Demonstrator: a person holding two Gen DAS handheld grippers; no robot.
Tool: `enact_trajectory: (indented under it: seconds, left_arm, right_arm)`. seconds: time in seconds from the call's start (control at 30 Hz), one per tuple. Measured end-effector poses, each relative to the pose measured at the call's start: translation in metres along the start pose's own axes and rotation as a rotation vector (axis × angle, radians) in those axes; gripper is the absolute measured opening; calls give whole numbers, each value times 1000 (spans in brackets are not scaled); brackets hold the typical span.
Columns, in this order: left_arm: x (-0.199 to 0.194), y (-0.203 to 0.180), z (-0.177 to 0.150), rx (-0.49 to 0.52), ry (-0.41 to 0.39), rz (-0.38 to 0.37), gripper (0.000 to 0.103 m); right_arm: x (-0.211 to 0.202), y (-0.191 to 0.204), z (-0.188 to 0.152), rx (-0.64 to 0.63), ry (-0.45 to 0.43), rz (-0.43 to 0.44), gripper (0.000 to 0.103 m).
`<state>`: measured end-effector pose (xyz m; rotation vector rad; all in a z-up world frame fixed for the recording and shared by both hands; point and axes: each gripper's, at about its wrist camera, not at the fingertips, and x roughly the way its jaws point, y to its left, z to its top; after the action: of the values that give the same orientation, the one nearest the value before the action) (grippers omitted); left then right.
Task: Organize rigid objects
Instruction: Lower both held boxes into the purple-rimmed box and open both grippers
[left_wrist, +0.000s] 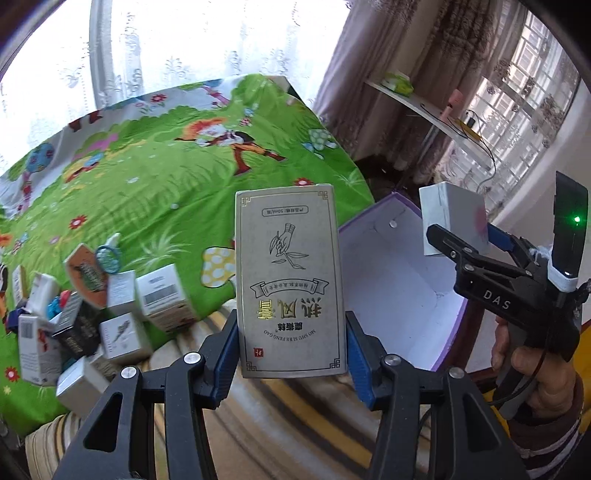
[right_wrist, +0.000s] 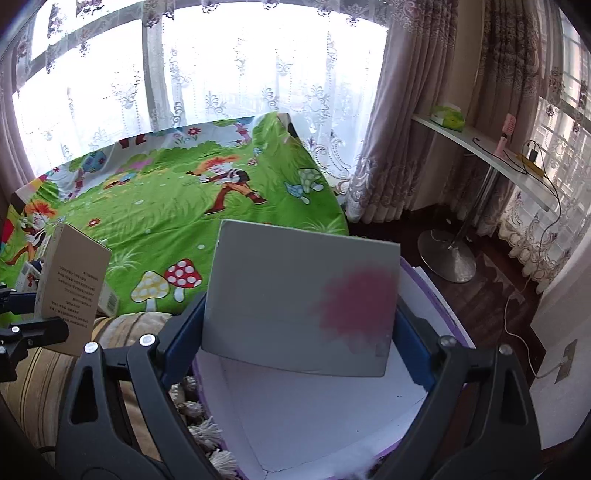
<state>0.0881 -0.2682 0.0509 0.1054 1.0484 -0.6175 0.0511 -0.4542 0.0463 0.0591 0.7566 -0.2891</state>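
In the left wrist view my left gripper (left_wrist: 291, 326) is shut on a tall beige box with gold characters (left_wrist: 290, 266), its blue pads (left_wrist: 225, 343) pressing both long sides. To its right, my right gripper (left_wrist: 467, 238) is shut on a grey box with a red blotch (left_wrist: 452, 210), held over an open purple box with a white inside (left_wrist: 399, 266). The right wrist view shows the same grey box (right_wrist: 295, 288) between the right gripper's (right_wrist: 299, 314) pads, above the purple box (right_wrist: 332, 406). The beige box (right_wrist: 70, 280) and left gripper (right_wrist: 37, 314) sit at its left edge.
A pile of several small cartons (left_wrist: 92, 317) lies on the green cartoon bedsheet (left_wrist: 166, 177) at the left. A striped blanket (left_wrist: 295, 424) lies under my left gripper. A white shelf (right_wrist: 480, 151) on a metal stand (right_wrist: 447, 258), cables and curtains stand at the right.
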Motion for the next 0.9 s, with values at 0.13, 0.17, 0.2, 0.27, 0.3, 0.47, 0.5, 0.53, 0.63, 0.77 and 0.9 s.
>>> enact_trajectory:
  seconds: [0.13, 0.17, 0.2, 0.27, 0.3, 0.47, 0.5, 0.53, 0.63, 0.77, 0.9]
  left_arm:
    - [22, -23, 12, 35, 44, -38, 53]
    - [28, -27, 15, 38, 56, -45, 53]
    - [34, -31, 17, 40, 68, -55, 53]
    - [44, -36, 20, 41, 86, -71, 53]
    - [49, -39, 22, 45, 91, -77, 53]
    - [65, -50, 29, 55, 117, -99, 55]
    - [66, -52, 30, 60, 124, -95, 58]
    - [66, -53, 31, 65, 123, -91, 59]
    - [57, -50, 30, 54, 104, -102, 65]
    - [37, -35, 30, 11, 47, -88, 68]
    - [12, -19, 25, -12, -36, -47, 68]
  right_arm:
    - [8, -19, -4, 26, 6, -55, 93]
    - [8, -23, -4, 26, 7, -65, 93]
    - [9, -26, -5, 25, 9, -77, 93]
    - [10, -30, -5, 25, 10, -99, 94]
    - [10, -31, -5, 28, 12, -106, 94]
    - [10, -36, -4, 41, 16, -112, 96]
    - [9, -37, -3, 42, 12, -119, 97]
    - [7, -37, -2, 46, 6, -123, 99]
    - [2, -39, 1, 56, -21, -128, 101]
    - [-3, -42, 5, 93, -47, -101, 102]
    - [-9, -36, 7, 85, -63, -79, 102]
